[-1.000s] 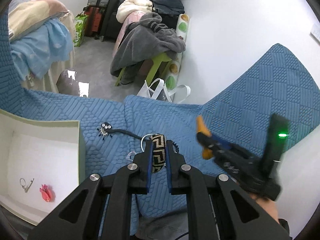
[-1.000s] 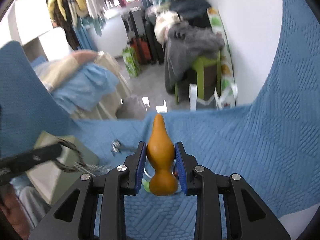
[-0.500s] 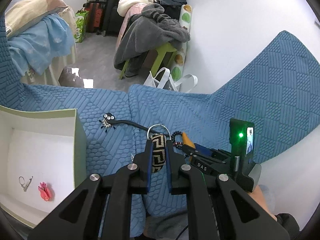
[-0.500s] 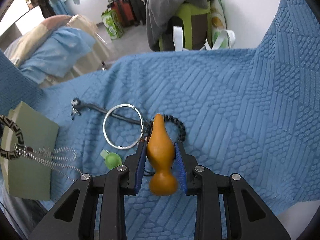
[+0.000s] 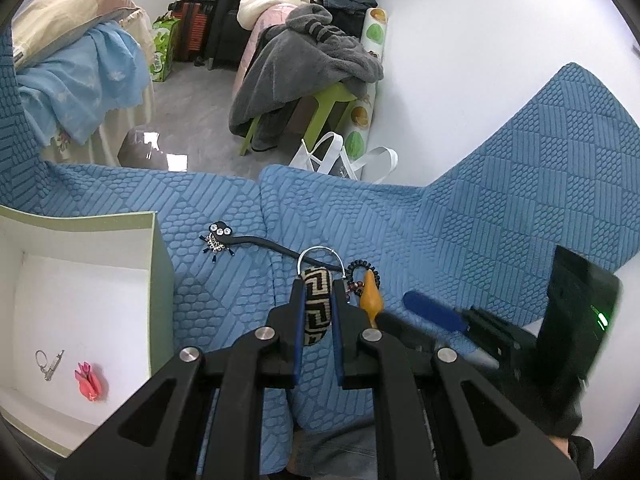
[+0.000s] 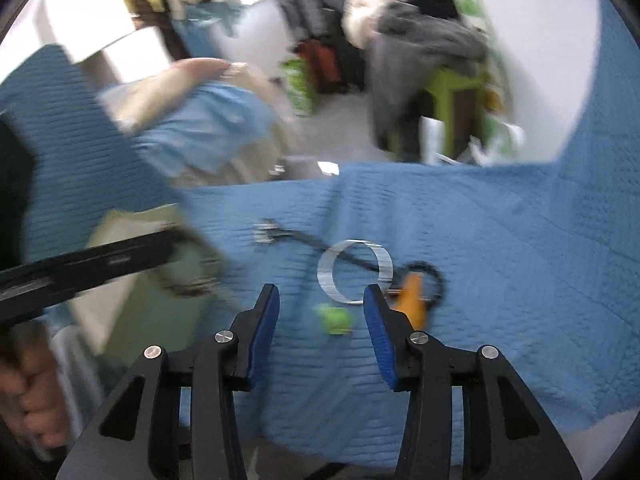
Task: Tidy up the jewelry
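Note:
My left gripper (image 5: 316,308) is shut on a black-and-beige patterned bangle (image 5: 316,304), held above the blue quilted cover. My right gripper (image 6: 320,312) is open and empty, raised above the cover; it also shows in the left wrist view (image 5: 432,314). An orange gourd pendant (image 6: 412,300) with a black bead string (image 6: 430,270) lies on the cover, also seen in the left wrist view (image 5: 370,296). A silver ring bangle (image 6: 354,270), a small green piece (image 6: 336,320) and a black jewelled hair stick (image 5: 240,240) lie nearby.
An open white box with green walls (image 5: 160,264) stands at the left, holding a small silver key ring (image 5: 48,362) and a pink flower piece (image 5: 90,380). Beyond the cover's far edge are a green stool with grey clothes (image 5: 312,76) and a white wall.
My right gripper has opened and let go of the orange gourd pendant, which now lies on the cover, and has pulled back and up. My left gripper still holds the patterned bangle.

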Available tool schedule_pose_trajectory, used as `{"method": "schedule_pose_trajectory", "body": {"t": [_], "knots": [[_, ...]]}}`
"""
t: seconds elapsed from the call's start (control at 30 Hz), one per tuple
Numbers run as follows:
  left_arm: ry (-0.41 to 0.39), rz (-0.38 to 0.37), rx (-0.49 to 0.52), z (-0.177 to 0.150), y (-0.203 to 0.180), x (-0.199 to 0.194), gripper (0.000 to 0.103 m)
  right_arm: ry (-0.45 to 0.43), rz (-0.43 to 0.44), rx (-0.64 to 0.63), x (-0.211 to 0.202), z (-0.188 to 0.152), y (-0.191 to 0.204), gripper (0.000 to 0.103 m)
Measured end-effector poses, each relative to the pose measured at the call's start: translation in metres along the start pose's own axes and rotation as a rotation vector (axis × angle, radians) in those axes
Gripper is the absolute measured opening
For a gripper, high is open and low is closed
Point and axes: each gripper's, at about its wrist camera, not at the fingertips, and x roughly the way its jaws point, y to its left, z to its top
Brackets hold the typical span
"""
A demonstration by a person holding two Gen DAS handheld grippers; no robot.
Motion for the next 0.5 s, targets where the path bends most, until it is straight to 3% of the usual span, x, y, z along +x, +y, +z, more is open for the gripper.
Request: {"method": "schedule_pose_trajectory", "body": {"t": [0.17, 0.23, 0.43, 0.5], "knots": [[-0.001, -0.005, -0.006, 0.001, 0.001, -0.002, 0.012, 0.043, 0.051, -0.093, 0.019, 0.001, 0.034, 0.040], [-0.004, -0.006, -0.006, 0.001, 0.002, -0.003, 0.012, 0.060, 0.060, -0.099, 0.027, 0.000, 0.039, 0.029], [-0.013, -0.010, -0.011, 0.001, 0.005, -0.009, 0.012, 0.055, 0.057, -0.095, 0.039, 0.006, 0.045, 0.023], [-0.015, -0.015, -0.017, 0.002, 0.006, -0.010, 0.012, 0.049, 0.064, -0.094, 0.042, 0.009, 0.046, 0.015]]}}
